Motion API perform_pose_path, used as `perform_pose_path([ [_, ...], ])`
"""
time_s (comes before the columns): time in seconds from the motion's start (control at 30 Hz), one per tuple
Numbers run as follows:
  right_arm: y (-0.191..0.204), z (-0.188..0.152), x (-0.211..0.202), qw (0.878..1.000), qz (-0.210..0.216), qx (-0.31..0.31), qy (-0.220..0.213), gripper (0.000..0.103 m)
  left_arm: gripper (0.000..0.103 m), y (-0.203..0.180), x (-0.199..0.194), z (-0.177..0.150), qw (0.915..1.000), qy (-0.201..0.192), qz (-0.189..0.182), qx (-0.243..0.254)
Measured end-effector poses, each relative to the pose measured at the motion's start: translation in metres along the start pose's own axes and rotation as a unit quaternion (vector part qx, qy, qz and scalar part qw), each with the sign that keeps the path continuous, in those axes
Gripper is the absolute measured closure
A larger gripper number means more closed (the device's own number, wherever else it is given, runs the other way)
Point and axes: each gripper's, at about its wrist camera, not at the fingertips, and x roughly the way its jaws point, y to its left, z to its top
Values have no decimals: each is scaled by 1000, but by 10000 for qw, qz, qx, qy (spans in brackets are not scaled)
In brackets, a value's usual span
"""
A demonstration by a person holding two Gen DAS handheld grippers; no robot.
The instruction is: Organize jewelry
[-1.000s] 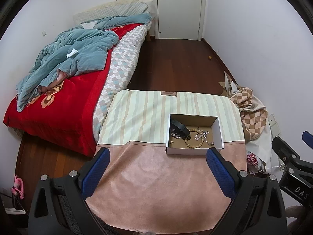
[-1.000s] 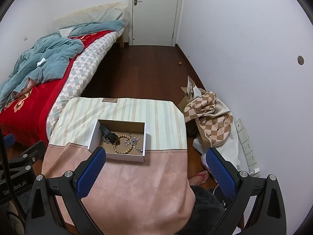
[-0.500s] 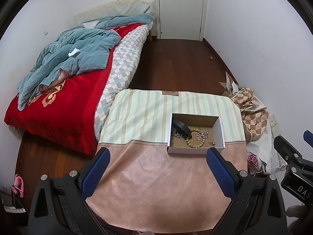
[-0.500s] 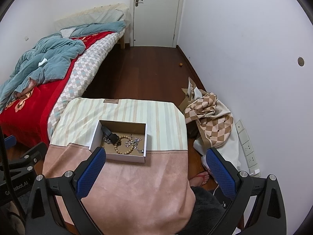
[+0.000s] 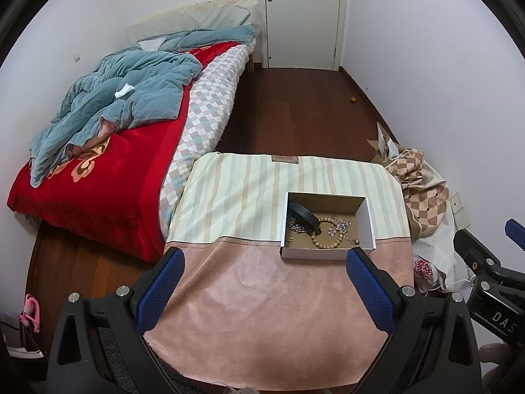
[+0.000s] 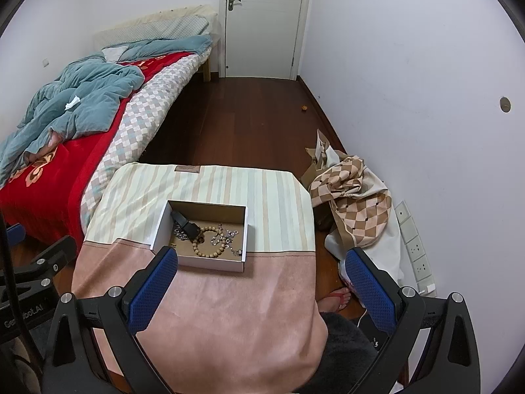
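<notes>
A white open box (image 5: 315, 253) (image 6: 210, 264) sits on a small table covered by a pink and striped cloth (image 5: 262, 302) (image 6: 229, 308). Inside lie a wooden bead bracelet (image 5: 328, 237) (image 6: 210, 242), a black strap-like item (image 5: 303, 214) (image 6: 185, 225) and silver chains (image 5: 341, 225) (image 6: 226, 234). My left gripper (image 5: 264, 261) is open and empty, held above the table's near part. My right gripper (image 6: 261, 262) is open and empty, above the table's right side, its left finger (image 6: 154, 287) overlapping the box's near corner in view.
A bed with red and teal blankets (image 5: 108, 138) (image 6: 65, 121) stands left of the table. A checked cloth pile (image 5: 420, 184) (image 6: 354, 197) lies by the right wall with sockets (image 6: 415, 249). Dark wood floor leads to a white door (image 5: 302, 16). A foot in a sandal (image 6: 334, 298) is below right.
Both views have shifted only slightly; the box and jewelry stay put and both grippers stay open.
</notes>
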Motion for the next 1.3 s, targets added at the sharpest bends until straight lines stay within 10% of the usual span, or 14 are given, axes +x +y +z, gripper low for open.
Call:
perform_pose_path([
  [1.3,-2,-1,-5,10000,21,12,-5,0,2,0,-15,3,9998,-165,-78,58],
])
